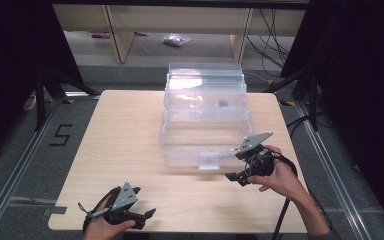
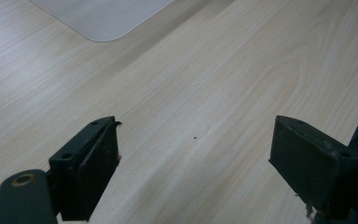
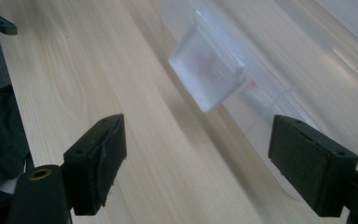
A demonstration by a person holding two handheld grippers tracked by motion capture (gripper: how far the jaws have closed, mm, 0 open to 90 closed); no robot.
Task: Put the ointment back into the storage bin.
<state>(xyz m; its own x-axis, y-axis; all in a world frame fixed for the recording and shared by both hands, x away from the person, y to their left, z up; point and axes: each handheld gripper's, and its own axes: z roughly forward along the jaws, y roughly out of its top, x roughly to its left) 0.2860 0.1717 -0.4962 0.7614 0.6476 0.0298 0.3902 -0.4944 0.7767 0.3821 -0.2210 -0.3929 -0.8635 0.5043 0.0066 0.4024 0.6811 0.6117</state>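
Here, clear plastic box [image 1: 205,120] at the desk's [image 1: 125,150] far middle, right gripper [image 1: 236,177] just beside its front latch [image 1: 209,161], jaws released, left gripper [image 1: 147,216] near the desk's front edge, jaws released, nothing between.

The box [image 1: 205,117] is clear plastic, lidded, upright on the table's far middle. Its front latch [image 1: 209,161] is a translucent flap, apparently hanging down against the front wall; something reddish shows blurred behind it.

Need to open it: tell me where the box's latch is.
In the high view, the latch hangs on the clear box's near wall, just left of the right claw.
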